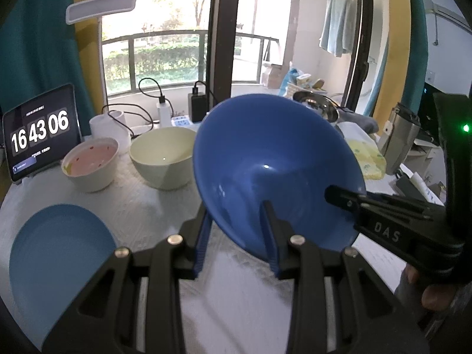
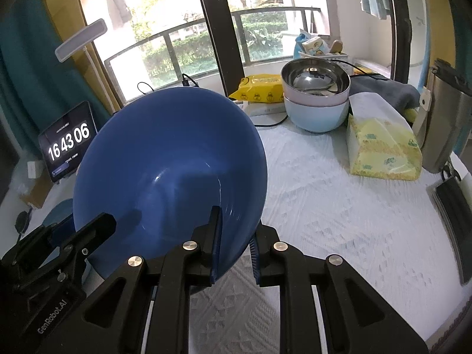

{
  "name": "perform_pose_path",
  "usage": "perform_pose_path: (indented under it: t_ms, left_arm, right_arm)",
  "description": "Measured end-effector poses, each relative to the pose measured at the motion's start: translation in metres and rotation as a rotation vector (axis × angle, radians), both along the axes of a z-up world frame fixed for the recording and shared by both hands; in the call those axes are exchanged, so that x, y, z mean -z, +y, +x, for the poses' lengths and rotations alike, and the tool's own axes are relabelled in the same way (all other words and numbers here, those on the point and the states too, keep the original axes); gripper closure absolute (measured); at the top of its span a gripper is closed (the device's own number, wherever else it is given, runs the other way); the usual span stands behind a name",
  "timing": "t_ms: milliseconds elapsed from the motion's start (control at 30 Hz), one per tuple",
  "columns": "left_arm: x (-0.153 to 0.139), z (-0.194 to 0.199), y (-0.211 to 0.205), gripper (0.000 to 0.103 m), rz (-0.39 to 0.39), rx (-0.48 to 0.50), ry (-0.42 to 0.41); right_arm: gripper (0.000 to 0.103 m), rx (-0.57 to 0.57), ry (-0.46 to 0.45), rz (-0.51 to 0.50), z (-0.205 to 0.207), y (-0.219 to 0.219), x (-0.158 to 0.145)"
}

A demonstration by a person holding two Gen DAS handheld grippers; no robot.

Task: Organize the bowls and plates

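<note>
So both grippers are on the same big blue bowl (image 1: pixel 274 165) right now, and it's up off the desk (image 2: pixel 339 206), tilted so the inside faces the cameras. The left gripper (image 1: pixel 236 230) has its jaws narrowed onto the near rim, one finger inside the bowl and one outside. The right gripper (image 2: pixel 234 244) does the same thing on the opposite rim, jaws closed down to just the wall thickness. Looks like a two-handed carry, or maybe a handoff, can't say which.

Where stuff sits: the light blue plate (image 1: pixel 59 253) is flat near the front left corner of the desk. The pink-lined bowl (image 1: pixel 91 168) and the cream bowl (image 1: pixel 162 156) sit side by side toward the back left, in front of the tablet clock (image 1: pixel 41 132). Over at the back right there's a steel bowl nested in a pale blue one (image 2: pixel 315 100), next to a tissue pack (image 2: pixel 380 147).

My take on doing this well: level the bowl out before lowering it, because pinching a thin slick rim at an angle seems like a good way to have it slip. Move both hands at the same pace so the rim doesn't twist. If it's going into another bowl, the cream one looks smaller, so I'd guess it needs its own spot or the bottom of a stack.
</note>
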State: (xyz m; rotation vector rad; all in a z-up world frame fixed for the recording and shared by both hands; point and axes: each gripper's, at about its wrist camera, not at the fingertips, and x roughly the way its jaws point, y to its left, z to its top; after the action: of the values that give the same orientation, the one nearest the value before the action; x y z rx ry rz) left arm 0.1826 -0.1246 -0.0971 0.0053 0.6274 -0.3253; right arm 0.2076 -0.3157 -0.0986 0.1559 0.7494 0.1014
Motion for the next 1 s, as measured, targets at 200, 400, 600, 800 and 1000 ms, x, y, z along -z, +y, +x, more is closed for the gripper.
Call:
perform_pose_path:
  t_ms: [200,400,600,800,1000]
  left_arm:
    - [0.000,-0.008,0.004,0.069,-0.004,0.005,0.006]
    - [0.002,-0.014,0.008,0.069,-0.015,0.013,0.025]
    - [0.007,-0.020,0.011,0.069,-0.022,0.020,0.049]
    - [0.014,-0.023,0.017,0.069,-0.024,0.013,0.074]
    - [0.019,-0.026,0.022,0.069,-0.024,0.006,0.093]
  right_arm:
    - [0.084,-0.001,0.003,-0.003,-0.005,0.001,0.001]
    - [0.084,0.001,0.012,-0.008,-0.014,0.004,0.002]
    - [0.081,-0.002,0.038,-0.008,-0.018,0.006,0.007]
    - [0.079,-0.011,0.072,-0.009,-0.022,0.012,0.014]
    - [0.079,-0.018,0.102,-0.003,-0.021,0.016,0.019]
